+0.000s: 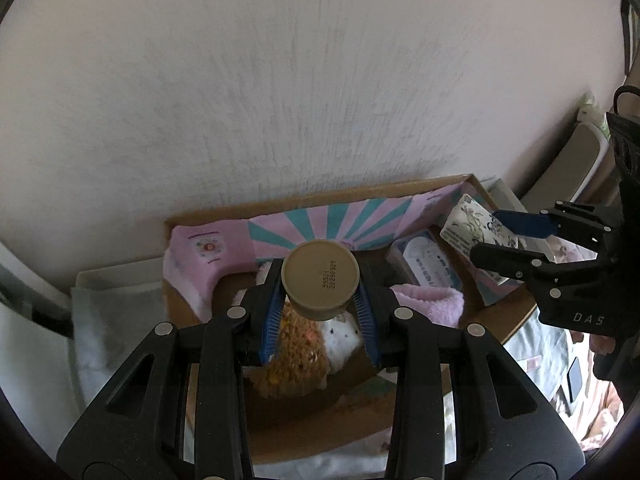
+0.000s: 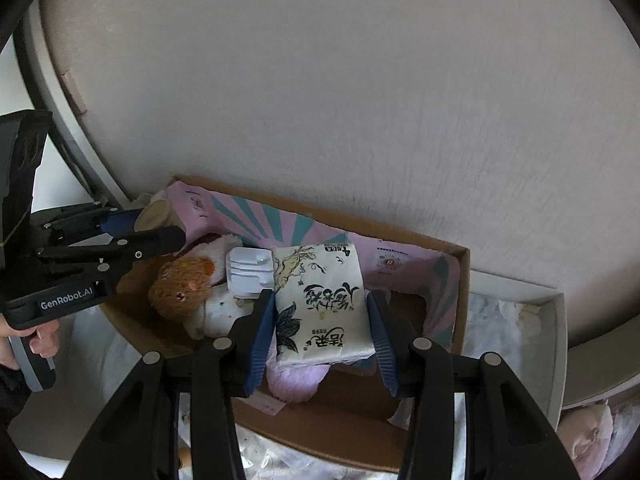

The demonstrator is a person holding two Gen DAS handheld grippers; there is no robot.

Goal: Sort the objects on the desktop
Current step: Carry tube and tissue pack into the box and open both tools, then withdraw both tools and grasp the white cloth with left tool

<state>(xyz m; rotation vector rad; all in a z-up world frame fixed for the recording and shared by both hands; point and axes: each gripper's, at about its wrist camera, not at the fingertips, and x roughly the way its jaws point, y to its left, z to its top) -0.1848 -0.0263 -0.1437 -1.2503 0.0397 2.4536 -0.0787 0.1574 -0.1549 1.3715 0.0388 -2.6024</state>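
Observation:
My left gripper (image 1: 319, 280) is shut on a tan paper cup (image 1: 319, 283), held bottom toward the camera above a cardboard box (image 1: 304, 197). My right gripper (image 2: 321, 304) is shut on a white tissue pack (image 2: 322, 304) with black lettering, held over the same box (image 2: 460, 300). The right gripper and its pack (image 1: 472, 228) also show at the right of the left wrist view. The left gripper and cup (image 2: 154, 212) show at the left of the right wrist view.
Inside the box lie a brown and white plush toy (image 2: 188, 284), a pink fluffy cloth (image 1: 432, 304), a white plastic piece (image 2: 250, 276) and pink and teal patterned paper (image 1: 340, 224). The box stands against a pale wall (image 1: 280, 100). A white tray (image 2: 556, 320) lies beside it.

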